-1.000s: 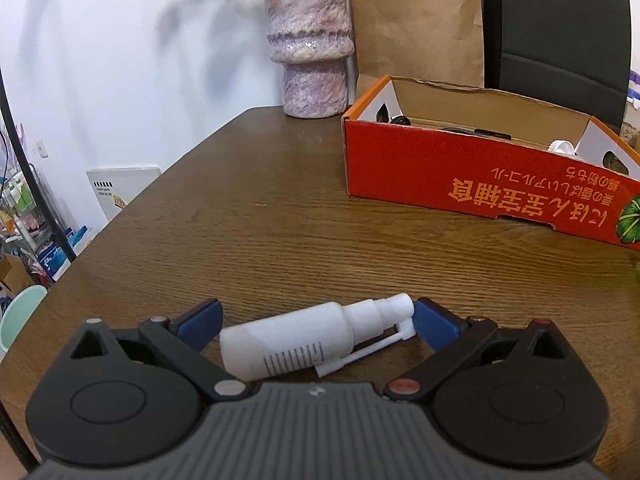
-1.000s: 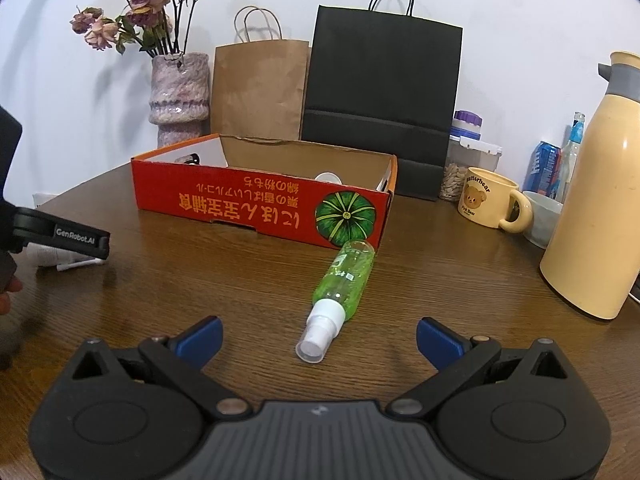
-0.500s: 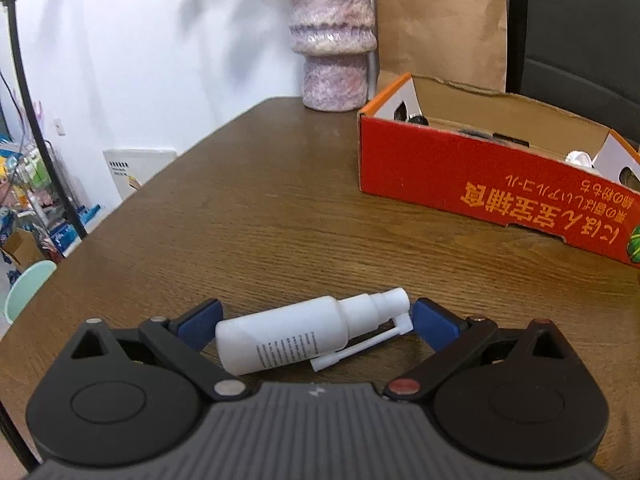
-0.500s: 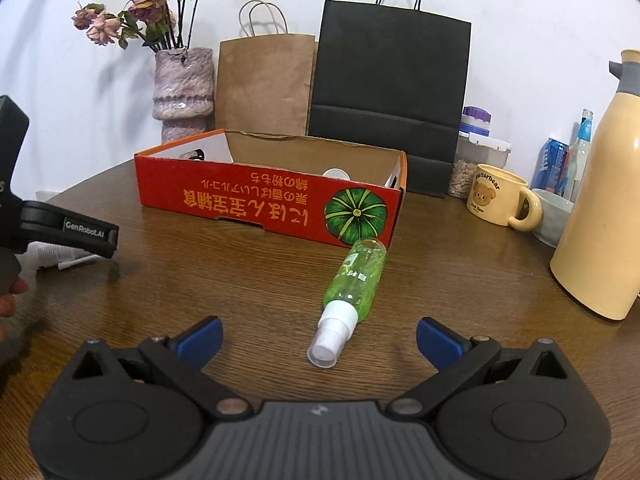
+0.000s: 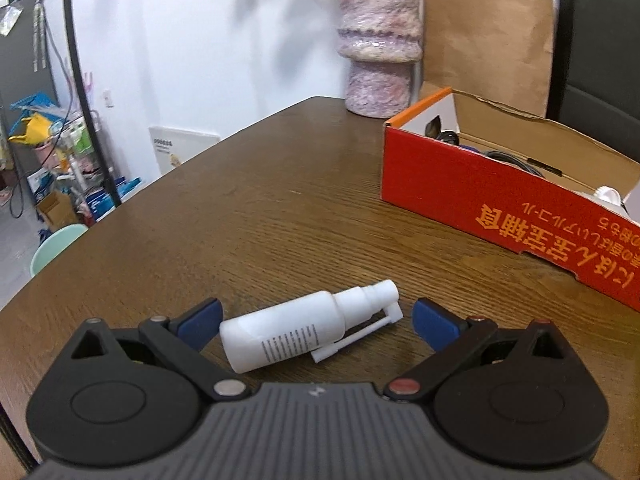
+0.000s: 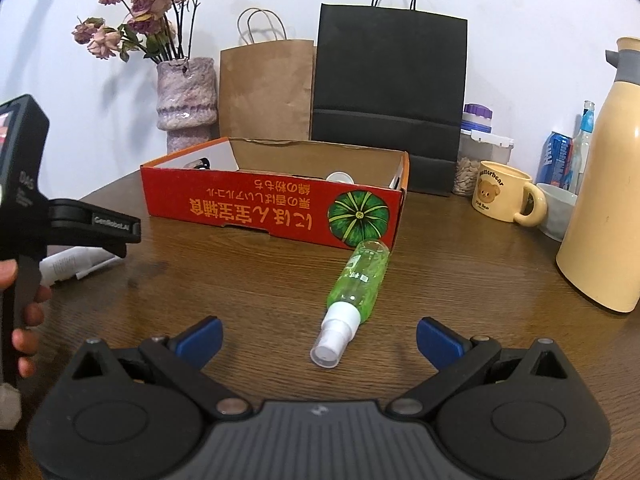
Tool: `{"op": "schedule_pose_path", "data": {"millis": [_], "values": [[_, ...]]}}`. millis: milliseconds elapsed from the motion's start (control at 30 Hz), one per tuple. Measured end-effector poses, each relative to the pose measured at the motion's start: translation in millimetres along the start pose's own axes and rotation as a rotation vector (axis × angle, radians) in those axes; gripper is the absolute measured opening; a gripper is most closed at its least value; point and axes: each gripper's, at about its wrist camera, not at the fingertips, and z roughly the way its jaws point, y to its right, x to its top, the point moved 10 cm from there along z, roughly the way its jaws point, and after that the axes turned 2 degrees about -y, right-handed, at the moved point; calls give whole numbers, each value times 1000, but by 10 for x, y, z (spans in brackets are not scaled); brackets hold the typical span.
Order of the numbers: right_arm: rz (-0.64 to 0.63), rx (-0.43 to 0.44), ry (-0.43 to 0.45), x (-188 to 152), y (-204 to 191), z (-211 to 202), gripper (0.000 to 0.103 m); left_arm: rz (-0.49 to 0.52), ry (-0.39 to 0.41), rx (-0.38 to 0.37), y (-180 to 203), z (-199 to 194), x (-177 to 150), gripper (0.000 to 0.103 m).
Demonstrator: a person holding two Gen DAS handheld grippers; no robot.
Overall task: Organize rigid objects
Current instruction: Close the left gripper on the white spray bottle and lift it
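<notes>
Dark wood-grain table (image 5: 280, 208) under both cameras, white wall behind. Left gripper (image 5: 316, 316): jaws spread wide, straddling a white spray bottle (image 5: 288, 334) lying on its side at lower centre of the left wrist view, blue pads just beside each end, not yet pressing. Right gripper (image 6: 320, 330): jaws equally wide, nothing held, lined up on a green spray bottle (image 6: 360, 280) lying lower centre of the right wrist view, white cap toward the camera, far end just beside or touching the near wall of the red cardboard box (image 6: 272, 216). Further out, that box at mid-frame, already holding a few items — dark cables and something white and round, hard to make out. Beyond it, a mottled vase (image 6: 186, 100) at upper left, brown paper bag (image 6: 266, 88) and black paper bag (image 6: 388, 80) at upper centre; at the right edge a bear mug (image 6: 502, 192) and a cream thermos (image 6: 608, 184). Judged partway through — some things boxed, both bottles on the table, neither gripped. Left to do, probably: close on each, lift, set into the box.
</notes>
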Motion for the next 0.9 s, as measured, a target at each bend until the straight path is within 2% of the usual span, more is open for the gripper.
{"op": "schedule_pose_path", "data": {"millis": [233,333,400,467,533,600,767,900], "values": [[20,0,5,4,34,-17,103,-16,-11,17,19,13,-33,103],[18,-2,5,1,41,-17,103,-33,-33,-1,-8,51,-60,102],[19,-5,3,-6,46,-11,103,-35,-42,-16,-21,67,-69,96],[21,-9,0,-10,50,-4,103,-20,-30,-11,-27,51,-65,85],[25,-13,-1,-12,60,-4,103,-5,-17,-26,-16,26,-58,70],[28,-15,0,-9,65,-5,103,12,-7,-45,0,6,-51,62],[32,-19,5,-5,77,-14,103,59,-5,-98,50,-45,-100,61],[32,-21,6,-7,83,-14,103,65,-2,-108,66,-58,-111,61]]}}
